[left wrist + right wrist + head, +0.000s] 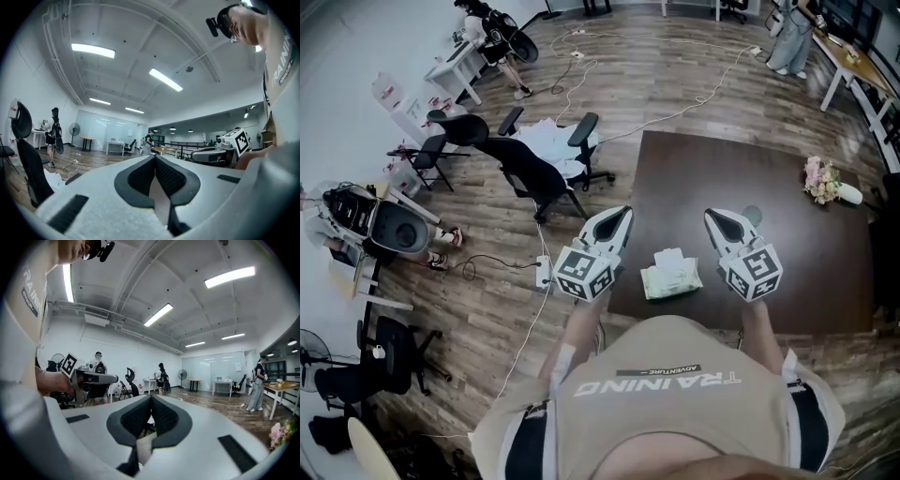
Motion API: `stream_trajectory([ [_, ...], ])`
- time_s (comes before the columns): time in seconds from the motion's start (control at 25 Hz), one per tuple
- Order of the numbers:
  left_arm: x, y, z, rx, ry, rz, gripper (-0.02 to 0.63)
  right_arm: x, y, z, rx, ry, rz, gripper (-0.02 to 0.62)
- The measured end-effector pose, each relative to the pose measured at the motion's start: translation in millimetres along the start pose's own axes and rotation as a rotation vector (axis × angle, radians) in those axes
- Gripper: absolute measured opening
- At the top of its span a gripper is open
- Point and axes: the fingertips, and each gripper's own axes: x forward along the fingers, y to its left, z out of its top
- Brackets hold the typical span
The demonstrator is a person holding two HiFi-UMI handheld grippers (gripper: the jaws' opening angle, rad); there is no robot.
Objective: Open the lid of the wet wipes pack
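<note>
Wipes pack (671, 273) lies flat on the tabletop (787, 216), close to the edge nearest you, which probably keeps it within easy reach. You hold your left tool (625, 213) and right tool (711, 217) level on either side of it, not touching it. Both have their jaws pressed together on nothing. Flanking it likely lets one steady the pack while the other lifts the lid.
</note>
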Motion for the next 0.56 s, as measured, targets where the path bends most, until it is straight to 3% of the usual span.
stream_trajectory([
  [0.2, 0, -13, -1, 0.003, 0.004, -0.024, 0.009, -6, 3, -8, 0.029, 0.017, 0.008, 0.014],
  [0.56, -7, -9, -8, 0.011, 0.018, 0.005, 0.009, -7, 13, -5, -0.009, 0.011, 0.029, 0.014],
])
